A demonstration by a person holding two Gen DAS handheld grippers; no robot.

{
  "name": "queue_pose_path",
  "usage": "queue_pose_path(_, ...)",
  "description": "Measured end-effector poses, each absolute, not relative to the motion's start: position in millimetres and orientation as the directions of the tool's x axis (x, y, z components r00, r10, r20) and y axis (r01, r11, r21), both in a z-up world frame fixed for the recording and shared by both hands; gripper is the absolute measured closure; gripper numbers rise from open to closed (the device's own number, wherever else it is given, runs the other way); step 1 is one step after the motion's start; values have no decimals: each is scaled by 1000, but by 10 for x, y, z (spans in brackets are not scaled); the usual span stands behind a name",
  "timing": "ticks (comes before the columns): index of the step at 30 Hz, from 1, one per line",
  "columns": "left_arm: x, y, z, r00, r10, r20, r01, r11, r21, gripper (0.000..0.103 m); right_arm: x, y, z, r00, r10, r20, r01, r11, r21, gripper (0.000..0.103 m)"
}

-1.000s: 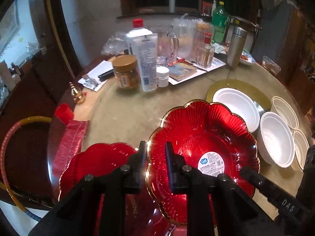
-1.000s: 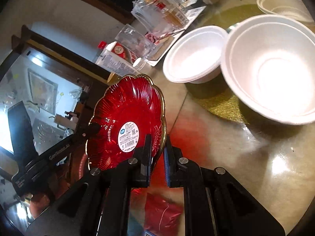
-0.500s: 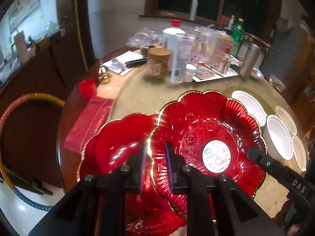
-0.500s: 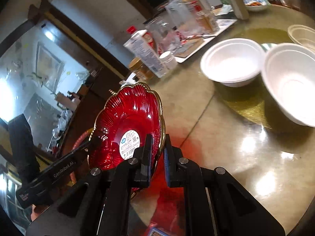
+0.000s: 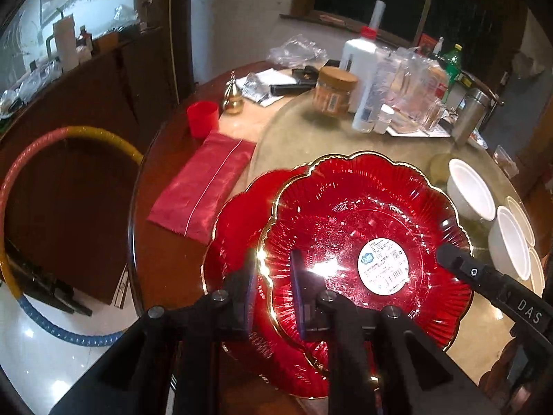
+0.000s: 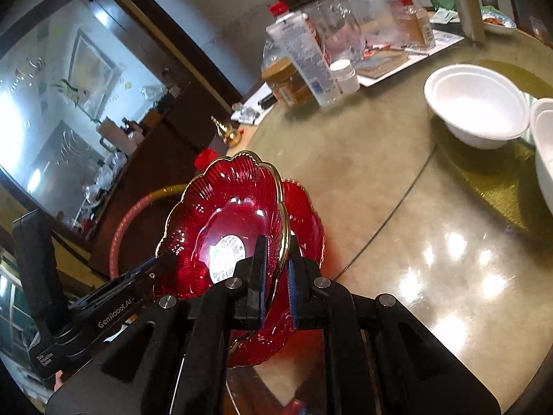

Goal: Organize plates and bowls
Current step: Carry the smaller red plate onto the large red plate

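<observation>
1. Plate (image 5: 363,228) of glossy red ribbed glass, flower-shaped with a scalloped gold edge and a round white barcode sticker (image 5: 383,265) in its middle.
2. It is held just above a second red plate (image 5: 242,221) of the same kind, which lies near the edge of a round table (image 6: 397,173); whether the two touch cannot be told.
3. The left gripper (image 5: 273,290) is clamped on the upper plate's near rim, one finger above it and one below.
4. The right gripper (image 6: 276,273) is clamped on the opposite rim of the same plate.
5. The left view alone shows a folded red cloth (image 5: 204,183), a red cup (image 5: 203,118), a small brass bell (image 5: 232,97) and a striped hoop (image 5: 41,145) leaning by a dark cabinet.
6. It also shows the right gripper's arm reaching in from the right, and three white bowls (image 5: 470,190) in a row beyond it.
7. The right view alone shows the plate tilted, and a gold mat (image 6: 490,180) under the nearest white bowl.
8. Both views show bottles and a brown-lidded jar (image 5: 334,91) at the table's far side.
</observation>
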State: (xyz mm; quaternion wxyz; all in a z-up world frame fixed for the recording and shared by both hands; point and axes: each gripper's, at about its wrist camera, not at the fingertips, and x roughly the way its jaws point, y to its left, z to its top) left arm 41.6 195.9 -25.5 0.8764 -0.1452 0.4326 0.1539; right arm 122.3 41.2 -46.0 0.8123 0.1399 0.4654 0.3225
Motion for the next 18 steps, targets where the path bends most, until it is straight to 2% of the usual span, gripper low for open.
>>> queue_pose_path(18, 414, 1922, -460, 536, 218, -816, -424, 905, -37, 85, 1197, 628, -598, 353, 577, -736, -426, 800, 423, 92)
